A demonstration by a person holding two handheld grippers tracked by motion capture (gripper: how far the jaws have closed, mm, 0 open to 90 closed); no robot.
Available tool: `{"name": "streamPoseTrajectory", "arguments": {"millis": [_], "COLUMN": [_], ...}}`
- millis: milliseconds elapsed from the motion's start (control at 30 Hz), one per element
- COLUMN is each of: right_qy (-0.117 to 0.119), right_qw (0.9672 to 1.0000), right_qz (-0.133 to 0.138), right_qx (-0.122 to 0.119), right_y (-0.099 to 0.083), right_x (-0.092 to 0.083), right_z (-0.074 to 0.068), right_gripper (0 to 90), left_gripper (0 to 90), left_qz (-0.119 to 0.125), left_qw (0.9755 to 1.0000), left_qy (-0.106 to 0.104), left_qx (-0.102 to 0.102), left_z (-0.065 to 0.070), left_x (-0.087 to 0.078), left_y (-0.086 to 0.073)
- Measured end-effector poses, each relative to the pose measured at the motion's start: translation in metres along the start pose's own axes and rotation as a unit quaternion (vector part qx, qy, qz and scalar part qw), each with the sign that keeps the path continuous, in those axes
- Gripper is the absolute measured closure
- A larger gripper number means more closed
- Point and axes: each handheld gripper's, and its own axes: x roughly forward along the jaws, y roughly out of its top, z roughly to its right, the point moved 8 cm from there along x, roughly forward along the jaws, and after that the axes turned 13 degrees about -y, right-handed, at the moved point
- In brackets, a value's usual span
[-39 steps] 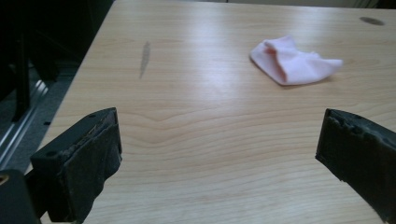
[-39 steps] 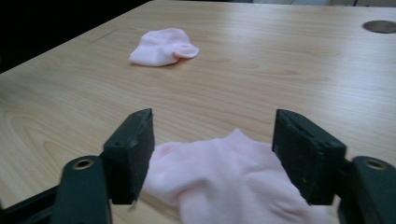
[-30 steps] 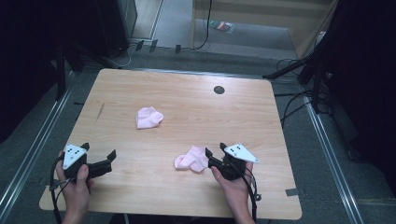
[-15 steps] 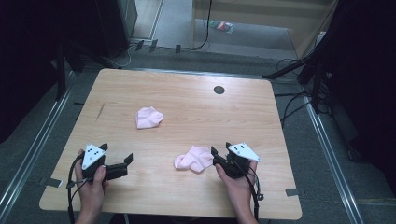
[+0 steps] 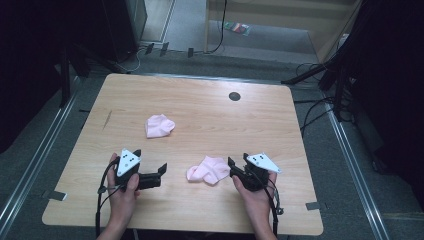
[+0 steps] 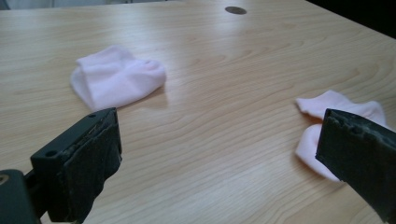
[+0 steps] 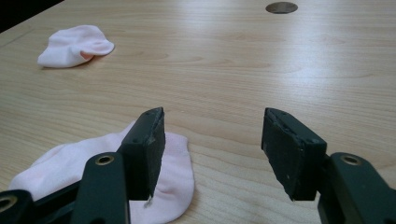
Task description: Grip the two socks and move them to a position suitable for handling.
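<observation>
I have two pink socks on the tabletop (image 5: pixel 200 100). The near sock (image 5: pixel 209 170) lies crumpled toward my edge, between my two claws; the far sock (image 5: pixel 160 125) sits folded up toward the middle, well apart from it.

My right claw (image 5: pixel 234 167) sits low at the near sock's right edge, jaws parted with nothing pinched. In the right gripper view one jaw hangs over the pink fabric (image 7: pixel 93 172) and the other over bare wood, so the opening straddles the sock's edge, which I judge is the setup for nipping that edge. I can't tell whether the jaw over the cloth touches it or floats just above.

My left claw (image 5: pixel 161 172) is wide open and empty, pointed across at the near sock from its left, near it but apart. In the left gripper view the near sock (image 6: pixel 327 121) peeks out beside one jaw and the far sock (image 6: pixel 116 79) lies ahead between the jaws, farther off.

Both claws flank the same sock, probably so I can take it by two ends and lay it out or carry it to its mate. Neither sock is lifted yet.
</observation>
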Motion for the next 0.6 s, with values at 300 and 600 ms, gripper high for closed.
{"name": "streamPoseTrajectory", "arguments": {"millis": [300, 600], "right_qy": [0.052, 0.126], "right_qw": [0.9986, 0.9902], "right_qz": [0.003, -0.017], "right_qx": [-0.001, -0.057], "right_y": [-0.002, -0.022], "right_x": [-0.01, -0.016], "right_z": [-0.016, -0.066], "right_gripper": [50.8, 56.0], "left_gripper": [0.0, 0.1], "left_qz": [-0.016, -0.015], "left_qw": [0.9996, 0.9993], "left_qy": [-0.019, -0.035], "left_qx": [0.014, 0.005], "left_z": [0.01, 0.013], "left_x": [0.013, 0.012], "left_y": [-0.007, -0.016]}}
